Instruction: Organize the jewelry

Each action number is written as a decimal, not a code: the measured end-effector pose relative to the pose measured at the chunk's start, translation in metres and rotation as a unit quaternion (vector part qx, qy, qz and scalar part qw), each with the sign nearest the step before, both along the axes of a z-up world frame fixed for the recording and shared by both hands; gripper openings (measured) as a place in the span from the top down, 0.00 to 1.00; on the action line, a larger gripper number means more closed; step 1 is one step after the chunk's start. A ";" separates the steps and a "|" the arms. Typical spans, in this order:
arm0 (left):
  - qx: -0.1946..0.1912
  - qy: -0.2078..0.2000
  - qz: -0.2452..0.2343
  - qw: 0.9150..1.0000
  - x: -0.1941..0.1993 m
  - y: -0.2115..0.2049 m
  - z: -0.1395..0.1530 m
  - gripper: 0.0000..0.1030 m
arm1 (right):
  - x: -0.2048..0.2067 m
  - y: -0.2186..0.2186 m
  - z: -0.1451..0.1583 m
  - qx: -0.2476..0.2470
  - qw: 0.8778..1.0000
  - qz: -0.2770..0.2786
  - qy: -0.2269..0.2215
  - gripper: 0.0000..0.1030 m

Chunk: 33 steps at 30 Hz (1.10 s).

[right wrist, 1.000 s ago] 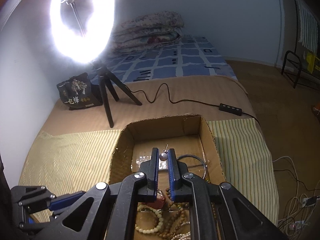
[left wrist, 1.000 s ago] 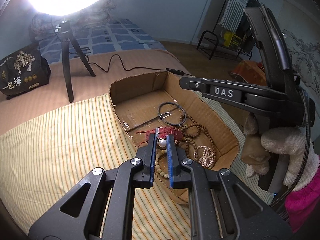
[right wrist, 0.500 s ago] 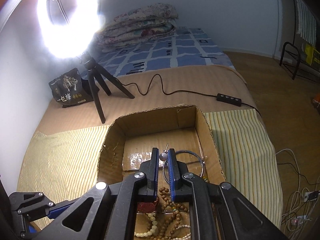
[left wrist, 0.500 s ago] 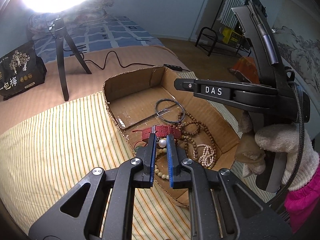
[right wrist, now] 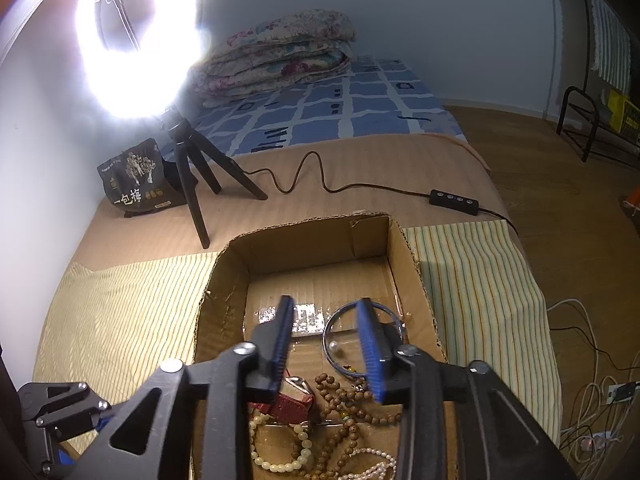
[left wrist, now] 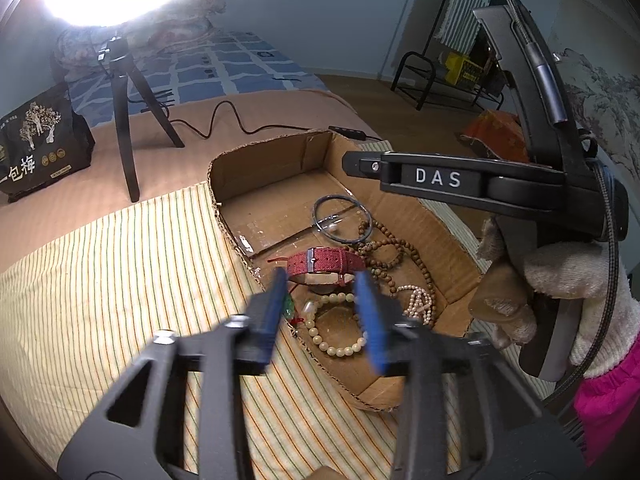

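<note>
A shallow cardboard box on a striped cloth holds jewelry: a dark bangle, a red watch strap, brown bead strings, a pale bead bracelet and small pearls. My left gripper is open and empty above the box's near end. A pearl earring lies under it. My right gripper is open and empty over the box. A second pearl earring lies inside the bangle.
A ring light on a black tripod stands behind the box, its cable and switch trailing right. A black snack bag leans at the wall. Folded quilts lie on the bed. The striped cloth surrounds the box.
Both grippers have opened. Each let go of its pearl earring, and both earrings now lie in the box.
</note>
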<state>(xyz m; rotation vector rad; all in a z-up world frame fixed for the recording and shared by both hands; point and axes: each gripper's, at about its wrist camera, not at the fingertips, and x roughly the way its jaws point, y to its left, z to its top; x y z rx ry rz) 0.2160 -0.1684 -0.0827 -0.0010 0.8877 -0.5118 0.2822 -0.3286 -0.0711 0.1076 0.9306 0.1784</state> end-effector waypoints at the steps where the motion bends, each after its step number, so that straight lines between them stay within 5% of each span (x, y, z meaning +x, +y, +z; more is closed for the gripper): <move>1: 0.002 -0.002 0.000 1.000 -0.001 0.000 0.000 0.59 | -0.001 -0.001 0.000 -0.002 1.000 -0.002 -0.001 0.43; 8: 0.011 -0.008 -0.002 1.000 -0.004 -0.002 0.002 0.49 | -0.002 -0.002 0.004 -0.012 1.000 -0.012 -0.009 0.17; 33: 0.015 -0.058 -0.007 0.998 -0.040 0.017 0.038 0.49 | -0.042 0.019 0.044 -0.051 0.998 -0.012 -0.047 0.10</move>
